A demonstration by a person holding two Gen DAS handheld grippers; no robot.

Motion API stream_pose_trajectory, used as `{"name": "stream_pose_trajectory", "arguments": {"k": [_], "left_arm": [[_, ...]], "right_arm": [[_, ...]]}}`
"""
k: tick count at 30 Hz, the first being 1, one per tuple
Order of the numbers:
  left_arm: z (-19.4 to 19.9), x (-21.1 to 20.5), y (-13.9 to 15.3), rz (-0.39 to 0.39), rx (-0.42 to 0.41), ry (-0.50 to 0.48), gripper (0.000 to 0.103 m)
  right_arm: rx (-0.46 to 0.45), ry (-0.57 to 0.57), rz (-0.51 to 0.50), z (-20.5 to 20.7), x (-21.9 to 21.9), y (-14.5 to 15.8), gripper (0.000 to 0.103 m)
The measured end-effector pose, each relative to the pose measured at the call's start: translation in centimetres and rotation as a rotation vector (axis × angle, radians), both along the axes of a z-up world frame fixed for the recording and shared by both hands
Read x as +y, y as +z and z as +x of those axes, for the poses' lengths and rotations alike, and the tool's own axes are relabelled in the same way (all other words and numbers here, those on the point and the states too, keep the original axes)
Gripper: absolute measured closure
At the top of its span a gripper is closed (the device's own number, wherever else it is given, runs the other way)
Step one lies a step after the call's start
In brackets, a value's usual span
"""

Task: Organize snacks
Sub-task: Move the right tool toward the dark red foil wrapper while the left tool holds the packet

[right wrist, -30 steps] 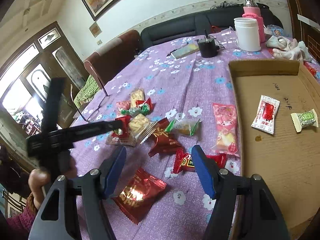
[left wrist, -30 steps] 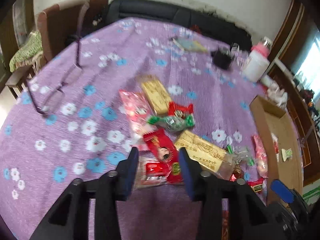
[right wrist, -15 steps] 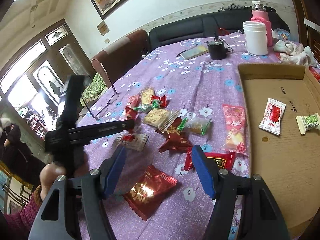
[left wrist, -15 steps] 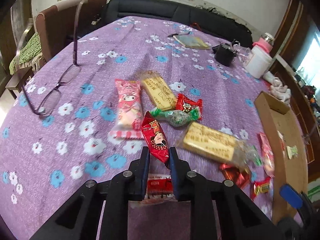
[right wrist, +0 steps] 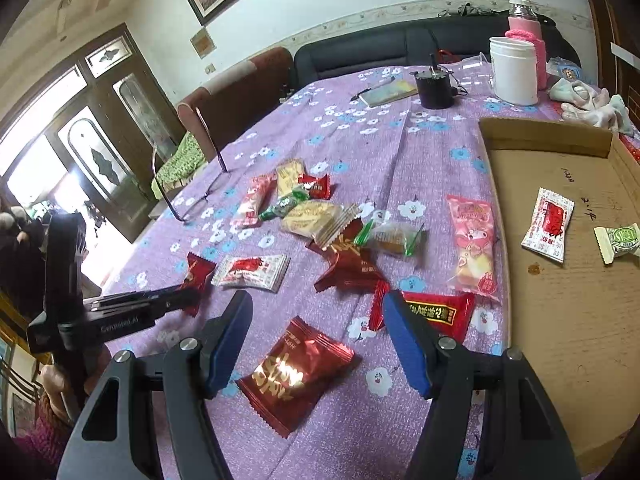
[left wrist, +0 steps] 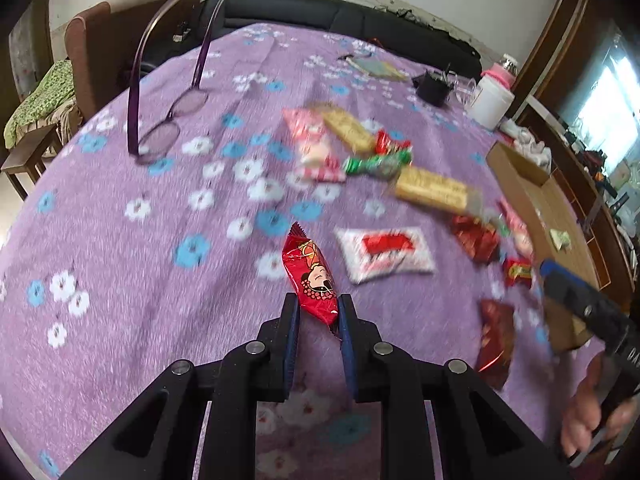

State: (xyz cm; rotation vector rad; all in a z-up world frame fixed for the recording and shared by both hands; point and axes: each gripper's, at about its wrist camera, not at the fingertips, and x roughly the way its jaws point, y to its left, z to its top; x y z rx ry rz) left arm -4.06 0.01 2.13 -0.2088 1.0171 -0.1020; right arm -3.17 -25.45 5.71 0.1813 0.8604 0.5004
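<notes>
left gripper (left wrist: 318,314) clamped on red cartoon snack packet (left wrist: 312,276), long axis pointing away | cardboard tray (left wrist: 532,196) lies far right of it, past right gripper (right wrist: 318,338) | right jaws apart, empty, over dark red packet (right wrist: 296,372); right hand nearer tray

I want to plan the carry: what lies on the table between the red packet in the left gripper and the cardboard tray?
In the right wrist view, between the red packet and the cardboard tray lie a white-and-red sachet, dark red foil packets and a pink snack bag.
</notes>
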Motion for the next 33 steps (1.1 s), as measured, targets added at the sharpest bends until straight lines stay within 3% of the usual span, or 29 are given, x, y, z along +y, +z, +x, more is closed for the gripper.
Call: {"name": "stream_pose_trajectory", "arguments": {"k": [7, 13, 17, 20, 22, 26, 32, 33], "left_arm": [[0.1, -0.6, -0.2, 0.045, -0.019, 0.002, 0.082], [1.9, -0.3, -0.1, 0.006, 0.001, 0.017, 0.067], [2.5, -0.4, -0.1, 0.011, -0.01, 0.019, 0.065], [2.4, -0.1, -0.2, 0.0, -0.035, 0.019, 0.067], [2.4, 0.2, -0.4, 0.011, -0.052, 0.035, 0.078], [2.2, 1.3, -0.3, -0.058, -0.072, 0.046, 0.078], [2.2, 2.1, -0.3, -0.093, -0.086, 0.061, 0.078], [2.2, 2.1, -0.3, -0.098, -0.089, 0.061, 0.078]], "right_arm": [[0.051, 0.025, -0.019, 0.2, 0.4, -0.7, 0.036], [0.089, 0.009, -0.048, 0.0, 0.7, -1.1, 0.036], [0.171, 0.018, 0.001, -0.5, 0.4, -1.3, 0.036], [0.191, 0.002, -0.049, -1.6, 0.8, -1.6, 0.036], [0.204, -0.013, -0.081, -2.2, 1.1, -2.0, 0.036], [0.222, -0.025, -0.134, -2.2, 2.2, -2.8, 0.036], [0.211, -0.05, -0.219, -1.4, 4.4, -2.8, 0.036], [0.2, -0.049, -0.245, -1.4, 5.0, -2.8, 0.042]]}}
